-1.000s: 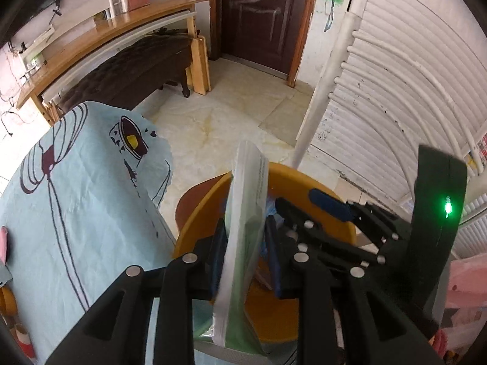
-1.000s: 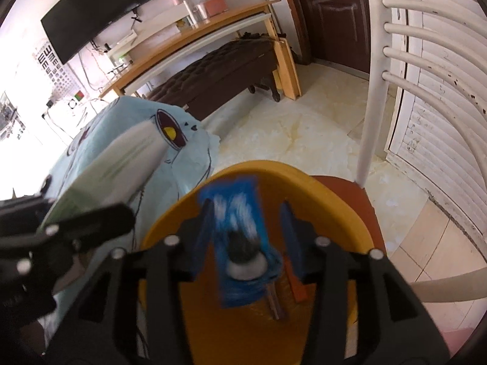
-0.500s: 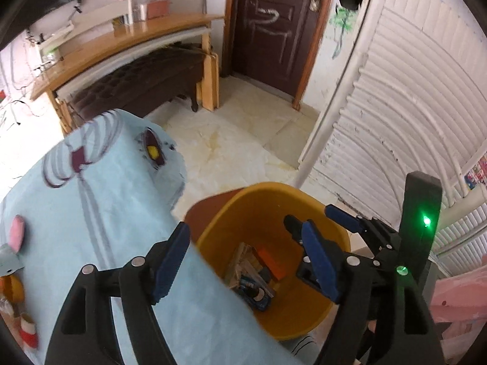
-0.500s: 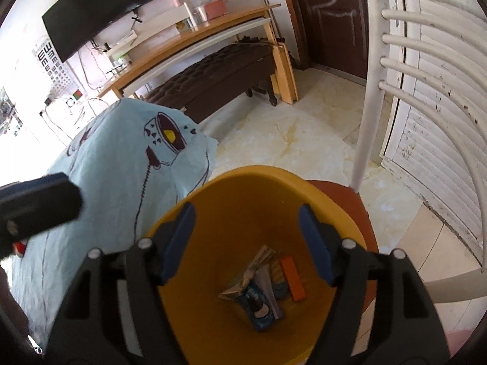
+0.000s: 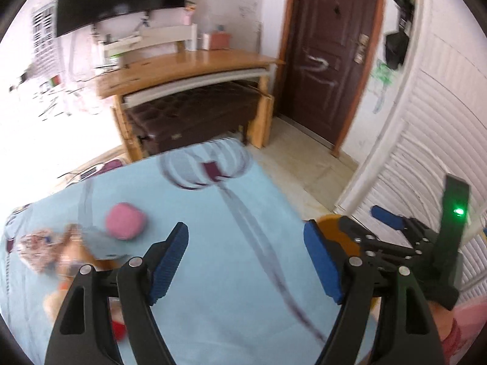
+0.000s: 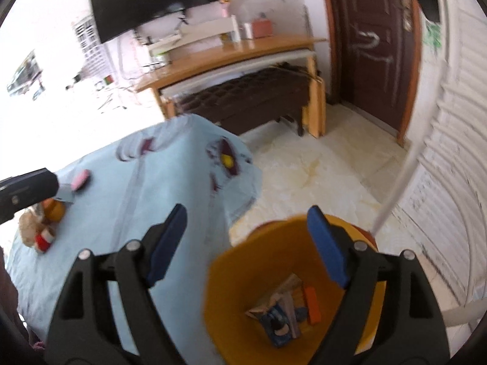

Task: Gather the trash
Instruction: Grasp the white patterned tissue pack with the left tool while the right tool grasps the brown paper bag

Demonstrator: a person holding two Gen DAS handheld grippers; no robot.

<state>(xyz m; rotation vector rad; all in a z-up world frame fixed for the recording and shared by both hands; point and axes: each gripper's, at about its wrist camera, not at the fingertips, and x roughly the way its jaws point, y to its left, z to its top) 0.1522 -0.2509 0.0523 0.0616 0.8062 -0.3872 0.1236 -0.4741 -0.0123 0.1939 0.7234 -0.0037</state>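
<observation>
An orange bin (image 6: 231, 276) stands on the floor beside the table and holds a blue wrapper (image 6: 278, 325), a grey packet (image 6: 283, 292) and an orange piece (image 6: 313, 304). My right gripper (image 6: 246, 243) is open and empty above the bin's left rim. My left gripper (image 5: 245, 261) is open and empty over the light blue tablecloth (image 5: 228, 200). A sliver of the bin (image 5: 333, 228) shows behind its right finger. The right gripper's body (image 5: 401, 234) is at the right in the left wrist view.
On the cloth at the left lie a pink object (image 5: 125, 221), a stuffed toy (image 6: 29, 225) with a red piece (image 6: 42, 240) and other blurred items. A wooden desk (image 6: 231, 54) over a dark bench, a brown door (image 5: 322, 60) and white slatted panels (image 5: 432, 140) surround the tiled floor.
Both grippers opened and dropped their trash, a packet from the left and a blue wrapper from the right, into the bin. Both then swung left, the left one over the table.
</observation>
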